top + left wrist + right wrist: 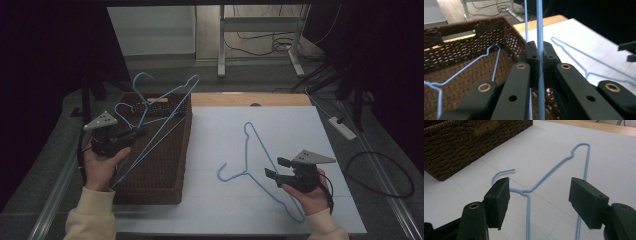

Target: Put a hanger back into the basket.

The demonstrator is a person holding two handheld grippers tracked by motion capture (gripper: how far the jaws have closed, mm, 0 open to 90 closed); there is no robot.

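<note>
Right gripper (539,202) fingers wide apart over flat hanger (255,165); left gripper (539,60) pinches raised hanger (165,107) above hanger-holding basket (165,195).

Left claw (540,62) clamped, right claw (539,202) agape

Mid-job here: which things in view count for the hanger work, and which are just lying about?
In play:
- left gripper, shut on a blue hanger over the wicker basket
- second hanger in the basket
- right gripper, open above the hanger on the white board

Lying about:
- power strip
- floor cables
</note>
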